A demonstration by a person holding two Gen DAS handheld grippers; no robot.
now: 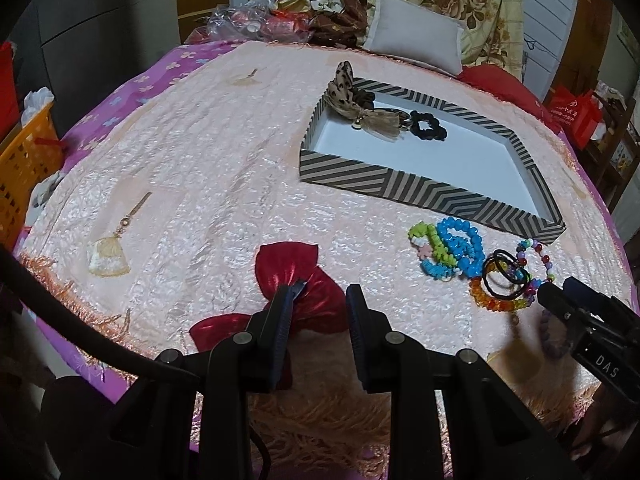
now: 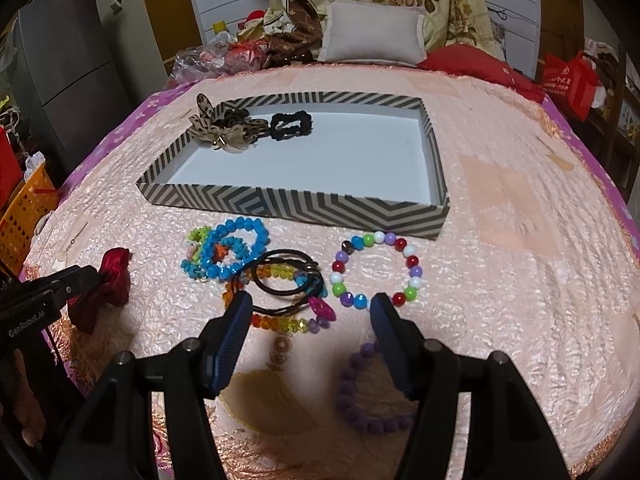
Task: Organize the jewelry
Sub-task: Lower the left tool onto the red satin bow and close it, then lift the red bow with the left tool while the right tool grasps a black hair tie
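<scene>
Black gripper frames fill the near edge of both wrist views. "GenRobot.AI" is printed on the left gripper's body as seen from the right wrist, and "DAS" on the right gripper's body as seen from the left wrist.

The left gripper [image 1: 316, 300] is seen with its jaws narrowly apart; the red satin bow [image 1: 298, 276] lies against and just beyond its left finger [image 1: 280, 312], but whether it is pinched cannot be told. The right gripper [image 2: 310, 312] is held wide, with nothing pressed between the pads. A purple bead bracelet [image 2: 356, 400] and a yellowish tassel [image 2: 264, 404] are seen below its fingers. Between and just ahead of its fingertips lie black hair ties [image 2: 280, 276] over a rainbow crystal bracelet [image 2: 280, 322], with a magenta charm [image 2: 322, 308] beside them. Just beyond the right fingertip a multicoloured round-bead bracelet [image 2: 376, 270] is spread open. Ahead and to the left, blue bead bracelets [image 2: 236, 250] and a green one [image 2: 198, 236] are heaped together.

Farther ahead the chevron-striped tray [image 2: 304, 204] is set on the pink bedspread [image 2: 520, 280]; in its far left corner a leopard-print bow [image 2: 224, 126] and a black scrunchie [image 2: 290, 124] are held.
</scene>
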